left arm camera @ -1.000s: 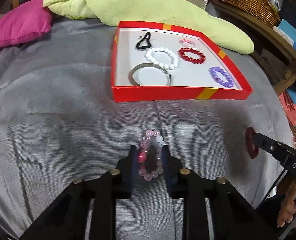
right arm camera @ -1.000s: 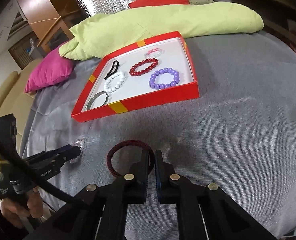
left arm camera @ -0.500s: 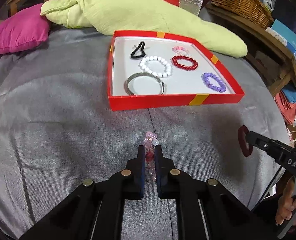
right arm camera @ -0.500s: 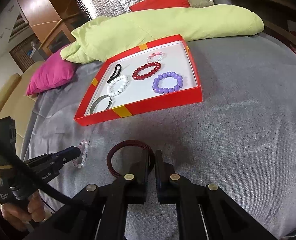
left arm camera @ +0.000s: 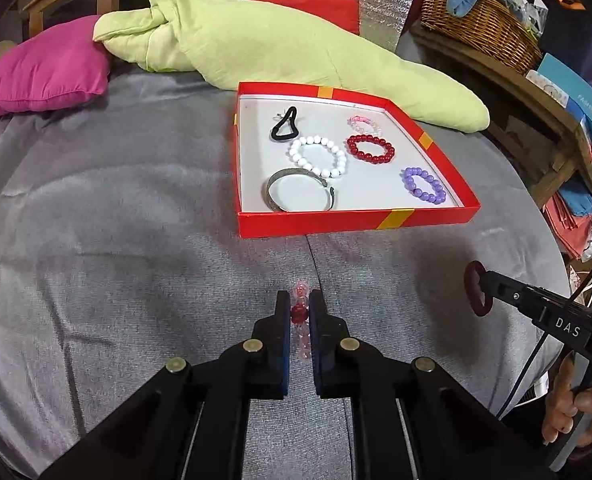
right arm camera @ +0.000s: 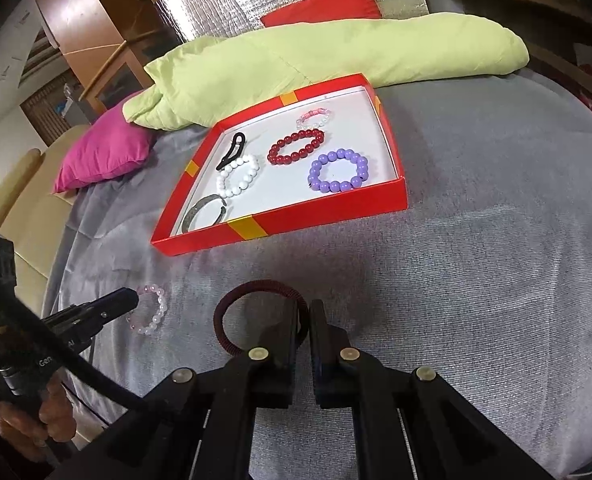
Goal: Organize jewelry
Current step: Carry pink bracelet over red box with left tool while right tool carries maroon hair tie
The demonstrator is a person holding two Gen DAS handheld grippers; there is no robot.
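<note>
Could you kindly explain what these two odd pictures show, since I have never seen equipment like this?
No robot here: a person holds a two-finger gripper in each hand, each with a fisheye camera looking along its fingers. One picture comes from the left gripper, the other from the right gripper; each also shows the other tool at its edge. On the grey cloth stands a red tray holding a white bead bracelet, a red one, a purple one, a small pink one, a metal bangle and a black hair tie. The left gripper is shut on a pale pink bead bracelet, the right on a dark red hair band, both outside the tray.
</note>
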